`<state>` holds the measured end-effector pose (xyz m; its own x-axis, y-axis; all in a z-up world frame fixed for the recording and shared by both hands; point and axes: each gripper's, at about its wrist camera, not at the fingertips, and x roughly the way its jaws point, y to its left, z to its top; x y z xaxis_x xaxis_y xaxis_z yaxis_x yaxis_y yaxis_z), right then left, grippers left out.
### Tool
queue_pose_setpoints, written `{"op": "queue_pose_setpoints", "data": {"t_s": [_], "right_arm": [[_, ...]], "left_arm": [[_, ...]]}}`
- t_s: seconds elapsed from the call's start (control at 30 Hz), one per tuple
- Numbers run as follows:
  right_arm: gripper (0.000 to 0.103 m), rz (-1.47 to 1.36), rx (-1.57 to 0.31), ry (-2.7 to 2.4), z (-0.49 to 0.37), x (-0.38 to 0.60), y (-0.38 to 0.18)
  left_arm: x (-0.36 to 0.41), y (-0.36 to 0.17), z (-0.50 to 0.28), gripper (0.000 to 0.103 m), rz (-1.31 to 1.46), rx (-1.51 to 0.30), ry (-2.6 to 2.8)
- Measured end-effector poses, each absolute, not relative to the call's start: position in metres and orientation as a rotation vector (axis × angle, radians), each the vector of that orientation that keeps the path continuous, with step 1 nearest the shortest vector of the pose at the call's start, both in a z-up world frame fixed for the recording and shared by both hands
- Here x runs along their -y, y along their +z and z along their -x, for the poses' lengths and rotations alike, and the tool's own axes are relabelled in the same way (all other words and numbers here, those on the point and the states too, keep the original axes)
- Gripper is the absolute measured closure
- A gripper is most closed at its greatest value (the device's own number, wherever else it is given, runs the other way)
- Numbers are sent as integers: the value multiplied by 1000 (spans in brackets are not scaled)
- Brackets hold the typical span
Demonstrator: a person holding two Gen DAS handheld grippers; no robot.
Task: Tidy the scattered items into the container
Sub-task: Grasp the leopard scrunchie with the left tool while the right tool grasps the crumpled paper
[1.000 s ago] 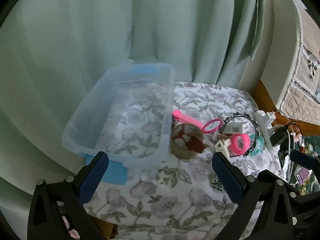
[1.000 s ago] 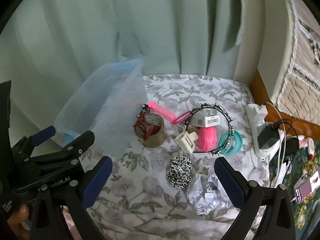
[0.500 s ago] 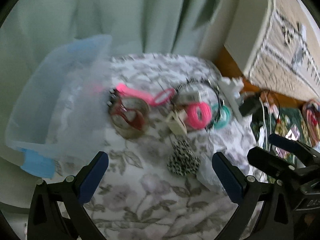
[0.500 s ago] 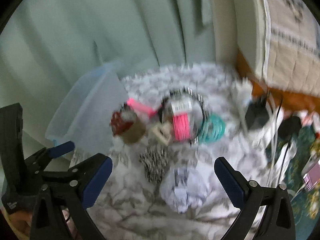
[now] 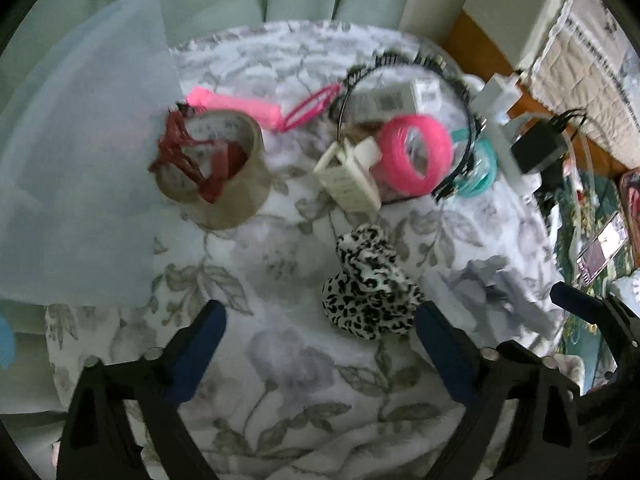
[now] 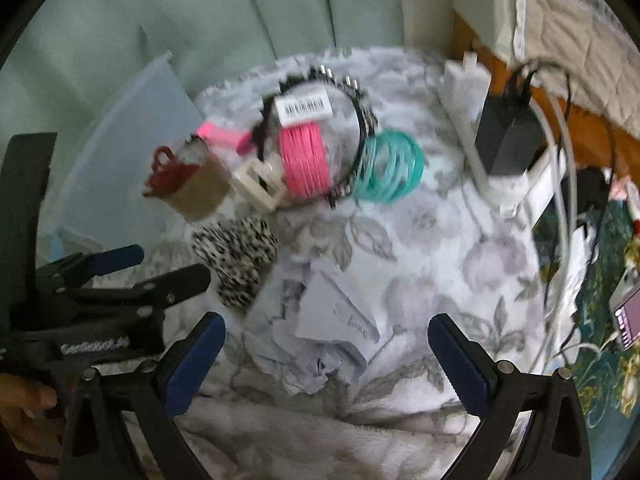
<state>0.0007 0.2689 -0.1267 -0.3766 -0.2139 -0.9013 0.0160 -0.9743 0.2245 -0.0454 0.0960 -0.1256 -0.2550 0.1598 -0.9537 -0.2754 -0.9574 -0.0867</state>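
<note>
A leopard-print scrunchie [image 5: 368,296] lies on the floral cloth just ahead of my left gripper [image 5: 320,320], nearer its right finger. The jaws are closing and the pads do not touch it. A crumpled paper [image 6: 320,332] sits between the wide-apart fingers of my right gripper [image 6: 326,330], which is open. Farther back lie a tape roll [image 5: 216,176] with a red item in it, a pink hand mirror [image 5: 240,106], a cream claw clip [image 5: 352,176], pink [image 5: 416,154] and teal [image 5: 480,172] coils and a black headband [image 5: 400,60]. The translucent bin [image 5: 80,140] stands at the left.
A white power strip [image 6: 468,120] with a black adapter [image 6: 508,136] and cables runs along the table's right edge. A phone [image 6: 628,316] lies lower right, off the table. A green curtain hangs behind, and a quilted bed stands at the far right.
Both grippers dropped and tipped downward toward the items. The bin slid to the left of both views. The scrunchie and the paper now lie close before the fingers.
</note>
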Motion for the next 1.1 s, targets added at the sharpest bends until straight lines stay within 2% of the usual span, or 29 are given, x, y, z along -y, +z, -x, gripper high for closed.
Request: {"op": "queue_pose_setpoints", "data": {"t_s": [0.17, 0.33, 0.47, 0.5, 0.6, 0.63, 0.67, 0.83, 1.1], "right_arm": [[1, -1725, 165, -2443, 3, -257, -151], [2, -1725, 125, -2424, 7, -249, -160], [6, -1721, 164, -2409, 9, -251, -166], [10, -1721, 184, -2398, 9, -251, -167], [22, -1721, 244, -2359, 9, -253, -167], [29, -1723, 266, -2345, 9, -254, -166], [30, -1726, 290, -2331, 8, -255, -165], [35, -1715, 329, -2344, 2, -263, -159], [37, -1690, 351, -2421, -6, -281, -135]], "left_arm": [[-107, -138, 49, 12, 1686, -171, 2255], [-111, -152, 57, 21, 1690, -164, 2232], [-113, -155, 59, 41, 1668, -144, 2213], [-113, -154, 59, 49, 1659, -135, 2205], [-113, -151, 57, 64, 1632, -117, 2187], [-112, -150, 55, 66, 1627, -110, 2183], [-111, -149, 54, 69, 1622, -102, 2180], [-104, -144, 48, 76, 1603, -79, 2179], [-102, -124, 41, 81, 1538, -38, 2223]]}}
